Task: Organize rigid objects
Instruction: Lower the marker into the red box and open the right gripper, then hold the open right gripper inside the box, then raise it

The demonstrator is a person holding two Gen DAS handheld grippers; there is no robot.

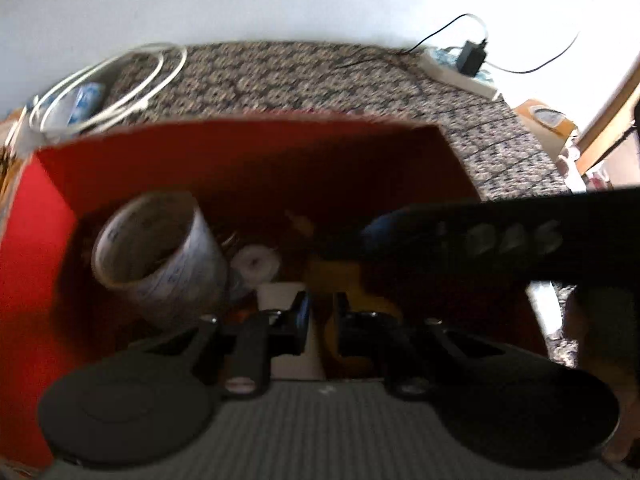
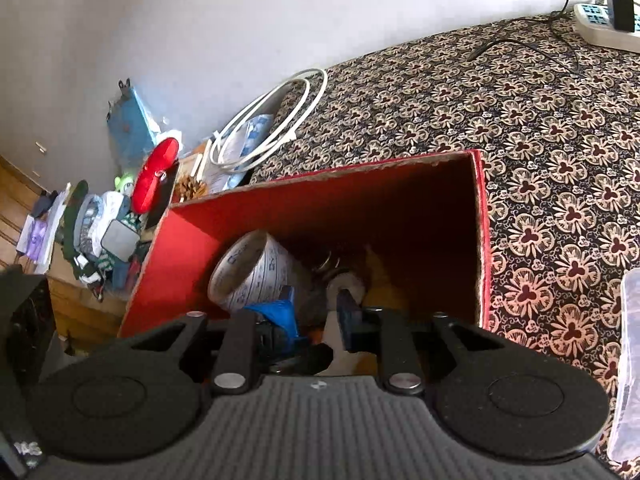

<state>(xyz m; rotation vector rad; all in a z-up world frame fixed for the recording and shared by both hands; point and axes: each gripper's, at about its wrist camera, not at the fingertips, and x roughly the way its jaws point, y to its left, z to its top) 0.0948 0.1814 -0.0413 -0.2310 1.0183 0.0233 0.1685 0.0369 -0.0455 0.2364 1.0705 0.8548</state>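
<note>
A red cardboard box [image 2: 320, 200] stands on the patterned cloth; it also fills the left wrist view [image 1: 48, 264]. Inside lie a wide roll of printed tape [image 2: 256, 272], a small white roll [image 1: 256, 262], a yellow object [image 1: 340, 276] and a blue object [image 2: 280, 312]. My left gripper [image 1: 320, 320] hangs over the box, jaws slightly apart with nothing clearly between them. My right gripper [image 2: 314, 312] is over the box's near edge, jaws apart, the blue object against its left finger. The right gripper's black body [image 1: 520, 240] crosses the left wrist view.
A coiled white cable [image 2: 272, 120] lies at the cloth's far left edge. A power strip with a black adapter [image 2: 608, 20] sits at the far right. A clear plastic container [image 2: 632, 360] is at the right. Clutter with a red disc [image 2: 156, 176] lies left of the box.
</note>
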